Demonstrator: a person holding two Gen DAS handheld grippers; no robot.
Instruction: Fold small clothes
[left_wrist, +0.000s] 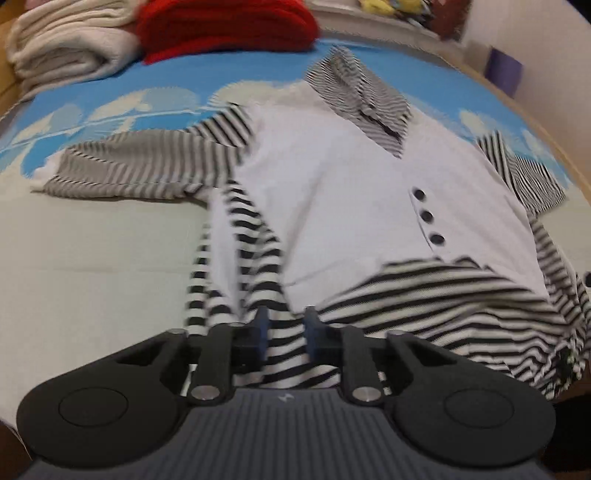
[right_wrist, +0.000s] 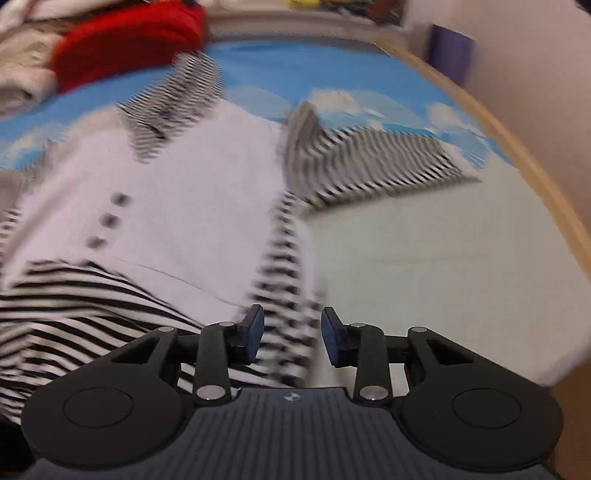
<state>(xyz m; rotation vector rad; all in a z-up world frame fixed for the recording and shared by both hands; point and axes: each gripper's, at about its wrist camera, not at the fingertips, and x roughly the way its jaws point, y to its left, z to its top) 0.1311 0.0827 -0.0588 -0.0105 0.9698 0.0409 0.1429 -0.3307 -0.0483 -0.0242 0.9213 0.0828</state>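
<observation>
1. Nearest my left lens, the left gripper (left_wrist: 285, 334) has its blue-padded fingers (left_wrist: 261, 328) narrowed on a gather of striped hem; the cloth runs between the pads and looks pinched there.
2. On my other side the right gripper (right_wrist: 291, 336) also has striped cloth between its blue pads (right_wrist: 255, 334); its jaws stand a little apart, and through the blur I cannot tell whether they grip.
3. Both hold or straddle the bottom edge of the small white top with black-and-white striped collar, sleeves and hem (left_wrist: 332, 184); it lies front-up on the pale bed sheet with a blue sky-and-cloud print (left_wrist: 92, 251), three dark buttons (left_wrist: 427, 216) showing, sleeves spread to each side.
4. Beyond the collar sit a folded red knit (left_wrist: 225, 29) and, beside it, a rolled cream blanket (left_wrist: 66, 48); a wooden bed edge (right_wrist: 535, 177) runs along the right.
</observation>
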